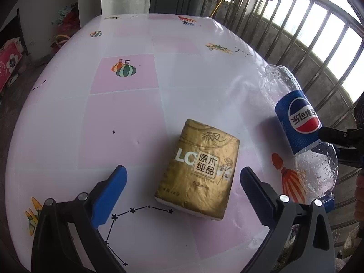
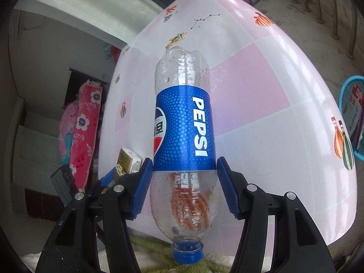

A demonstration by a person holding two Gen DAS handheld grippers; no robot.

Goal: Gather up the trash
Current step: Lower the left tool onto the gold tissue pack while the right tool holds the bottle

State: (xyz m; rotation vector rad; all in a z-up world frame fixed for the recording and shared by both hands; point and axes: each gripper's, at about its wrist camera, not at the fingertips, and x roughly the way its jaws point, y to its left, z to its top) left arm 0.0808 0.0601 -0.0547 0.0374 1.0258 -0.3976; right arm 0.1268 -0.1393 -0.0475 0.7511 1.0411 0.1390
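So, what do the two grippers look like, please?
Both look alike. The left gripper and the right gripper each have black angular linkage arms with round silver pivot bolts, and blue jaws with finely ribbed inner faces. No cables, markings or sleeves show.

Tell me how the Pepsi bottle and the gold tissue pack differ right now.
The Pepsi bottle is clear, rounded plastic with a blue label; the tissue pack is a flat, gold, opaque block. The bottle sits between the right gripper jaws, its cap past the table edge; the pack lies flat, untouched, ahead of the open left gripper. Both are on the same pink tablecloth.
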